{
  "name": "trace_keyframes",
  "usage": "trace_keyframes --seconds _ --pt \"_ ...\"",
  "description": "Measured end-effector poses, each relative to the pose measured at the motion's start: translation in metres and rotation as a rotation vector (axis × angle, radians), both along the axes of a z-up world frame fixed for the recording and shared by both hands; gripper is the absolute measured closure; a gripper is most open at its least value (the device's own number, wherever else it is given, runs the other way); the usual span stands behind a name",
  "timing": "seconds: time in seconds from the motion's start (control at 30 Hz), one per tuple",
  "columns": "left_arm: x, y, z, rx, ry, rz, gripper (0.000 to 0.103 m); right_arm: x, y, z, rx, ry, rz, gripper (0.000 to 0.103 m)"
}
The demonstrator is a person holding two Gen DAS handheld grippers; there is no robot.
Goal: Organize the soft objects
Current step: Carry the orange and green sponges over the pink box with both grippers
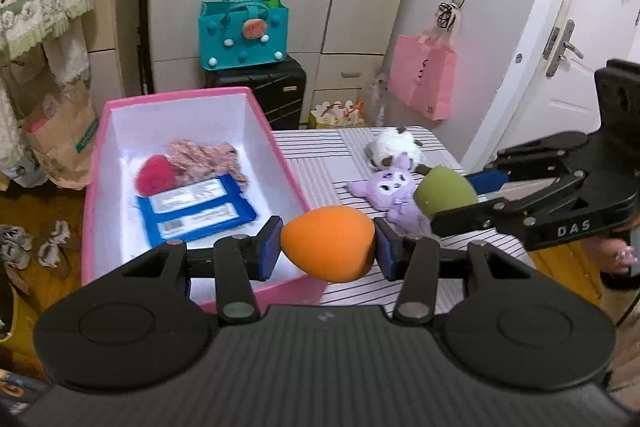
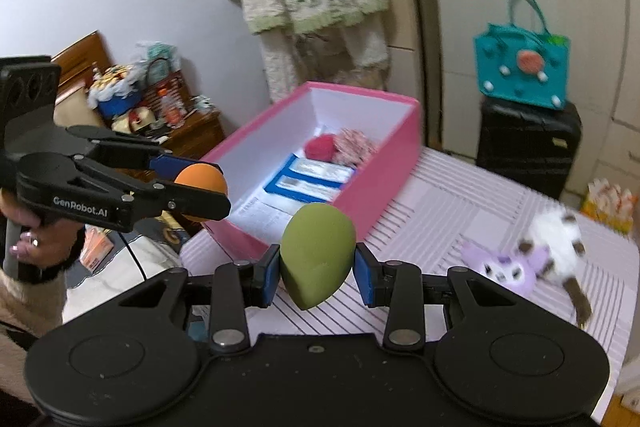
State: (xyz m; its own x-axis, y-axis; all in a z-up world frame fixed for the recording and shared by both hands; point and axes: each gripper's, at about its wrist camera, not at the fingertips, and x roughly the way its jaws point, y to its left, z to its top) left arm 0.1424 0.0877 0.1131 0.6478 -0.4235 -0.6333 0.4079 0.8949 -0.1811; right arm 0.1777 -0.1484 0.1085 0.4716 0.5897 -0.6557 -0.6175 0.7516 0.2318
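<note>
Striped table (image 1: 352,163) bears pink box (image 1: 180,98), plush toys (image 1: 394,187).

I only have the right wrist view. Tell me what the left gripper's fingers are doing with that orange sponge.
Observer: The left gripper is shut on the orange sponge, a blue pad on each side, pointed end toward the left finger.
Operator: Report what is under it.
Observer: It hangs over the near right corner of the pink box, at the edge of the striped table.
Operator: Check my green sponge from there.
Observer: The right gripper is shut on the green sponge, just above the purple plush.
</note>
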Motion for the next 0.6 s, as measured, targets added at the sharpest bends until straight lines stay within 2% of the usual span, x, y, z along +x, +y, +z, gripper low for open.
trace_keyframes --seconds 0.13,0.33,0.47,0.6 --pt "0.012 0.021 0.002 0.056 0.014 0.050 0.056 0.008 0.019 0.009 -0.003 -0.027 0.065 0.059" --pt "0.054 0.041 -0.010 0.139 0.113 0.102 0.056 0.036 0.059 0.011 -0.033 -0.080 0.175 0.059" --pt "0.081 0.040 -0.031 0.203 0.191 0.086 0.056 0.061 0.088 0.005 -0.089 -0.111 0.216 0.059" --pt "0.100 0.036 -0.056 0.217 0.268 0.066 0.056 0.083 0.110 -0.006 -0.160 -0.124 0.233 0.059"
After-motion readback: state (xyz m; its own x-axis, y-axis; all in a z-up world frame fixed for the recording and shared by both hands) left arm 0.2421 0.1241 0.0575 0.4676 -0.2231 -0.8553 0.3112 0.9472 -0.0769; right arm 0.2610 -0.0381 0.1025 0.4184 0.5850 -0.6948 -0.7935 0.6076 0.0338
